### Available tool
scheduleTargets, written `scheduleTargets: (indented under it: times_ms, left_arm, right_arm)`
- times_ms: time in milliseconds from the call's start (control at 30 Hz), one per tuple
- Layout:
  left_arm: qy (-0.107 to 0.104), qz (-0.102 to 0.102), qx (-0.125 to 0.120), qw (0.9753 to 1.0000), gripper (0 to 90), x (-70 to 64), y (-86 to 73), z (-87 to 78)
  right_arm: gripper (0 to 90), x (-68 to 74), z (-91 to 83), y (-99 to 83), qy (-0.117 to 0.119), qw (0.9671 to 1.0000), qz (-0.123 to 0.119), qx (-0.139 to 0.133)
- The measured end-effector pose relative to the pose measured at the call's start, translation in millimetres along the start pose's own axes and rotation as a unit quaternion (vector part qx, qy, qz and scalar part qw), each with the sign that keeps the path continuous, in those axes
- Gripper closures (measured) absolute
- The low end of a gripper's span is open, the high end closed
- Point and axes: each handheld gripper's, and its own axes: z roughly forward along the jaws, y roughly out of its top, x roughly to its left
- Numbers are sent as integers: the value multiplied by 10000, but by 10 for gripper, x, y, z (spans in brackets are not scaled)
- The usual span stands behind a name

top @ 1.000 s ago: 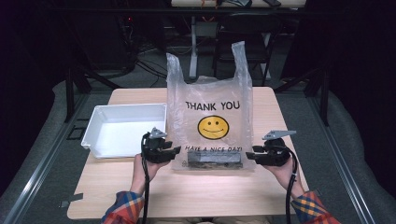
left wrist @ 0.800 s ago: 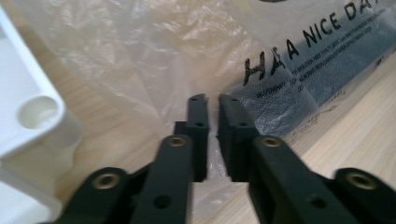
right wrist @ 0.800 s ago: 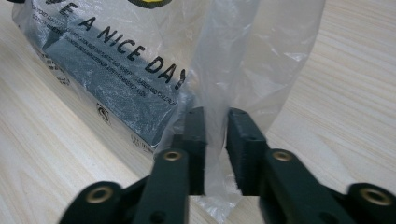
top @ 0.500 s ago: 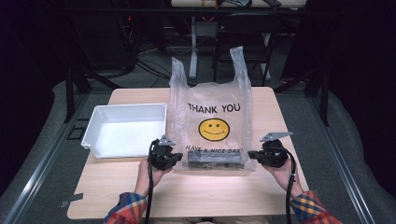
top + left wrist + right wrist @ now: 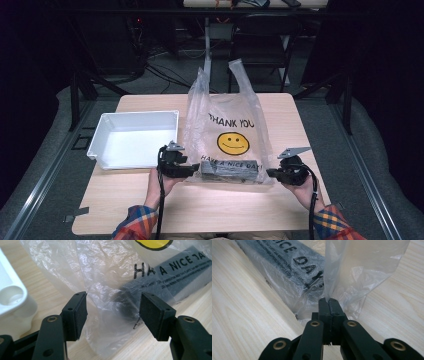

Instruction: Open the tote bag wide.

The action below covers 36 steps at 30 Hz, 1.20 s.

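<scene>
A clear plastic bag (image 5: 225, 125) printed "THANK YOU" with a yellow smiley stands upright mid-table. A flat dark box (image 5: 227, 170) lies inside at its bottom. My left gripper (image 5: 191, 171) is at the bag's lower left corner. In the left gripper view it (image 5: 113, 311) is open, with crinkled plastic of the bag (image 5: 110, 277) between and beyond the pads, and the dark box (image 5: 142, 288) is behind. My right gripper (image 5: 271, 173) is at the lower right corner. In the right gripper view it (image 5: 328, 301) is shut on a fold of the bag (image 5: 352, 267), beside the box (image 5: 287, 262).
A white rectangular tray (image 5: 102, 150) sits at the left of the wooden table (image 5: 210, 210), close to my left gripper, and its rounded corner (image 5: 12, 295) appears in the left gripper view. Bare wood lies in front of the bag. Dark floor, cables and chairs surround the table.
My left gripper has edged right, up to the bag's lower left corner. The right gripper has stayed at the lower right corner, and the bag still stands upright.
</scene>
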Motion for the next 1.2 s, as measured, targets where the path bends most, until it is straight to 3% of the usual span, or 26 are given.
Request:
scheduleTargets:
  times_ms: [100, 133, 167, 200, 267, 367, 600, 800, 1000, 1067, 1100, 1200]
  left_arm:
    - [-156, -182, 82, 9997, 404, 49, -31, 64]
    - [-231, -207, 80, 9995, 453, 64, -44, 73]
    - [-287, -212, 76, 9993, 612, 70, -57, 87]
    - [-295, -182, 119, 9993, 612, 69, -66, 94]
    - [-293, -100, 218, 9993, 773, 49, -83, 112]
    - [-317, 31, 340, 9989, 884, 12, -98, 127]
    - [-330, 451, 708, 9959, 899, -72, -169, 81]
    - [-267, 807, 1180, 9894, 899, -111, -265, 68]
    - [-245, 926, 1352, 9862, 899, -141, -282, 107]
    - [-230, 900, 1345, 9865, 898, -141, -288, 117]
    - [-215, 914, 1348, 9864, 898, -141, -291, 121]
    - [-209, 923, 1388, 9858, 897, -139, -295, 126]
  right_arm:
    - [900, 16, 5, -5, -34, 10000, -40, 22]
    - [900, 17, 5, -5, -33, 10000, -52, 44]
    - [900, 14, 9, -6, -40, 10000, -57, 38]
    - [900, 13, 14, -8, -65, 10000, -44, 28]
    - [900, 1, 8, -9, -30, 10000, -35, 30]
    - [900, -10, -9, -15, -73, 10000, -41, -19]
    - [900, -31, -28, -53, -70, 9999, 6, 78]
    - [900, -64, 42, -78, -102, 9995, 24, 309]
    - [900, -85, 147, -91, -127, 9986, 76, 502]
    - [891, -85, 185, -99, -212, 9980, 60, 590]
    - [819, -83, 190, -99, -279, 9977, 29, 619]
    - [742, -61, 145, -86, -310, 9981, -76, 534]
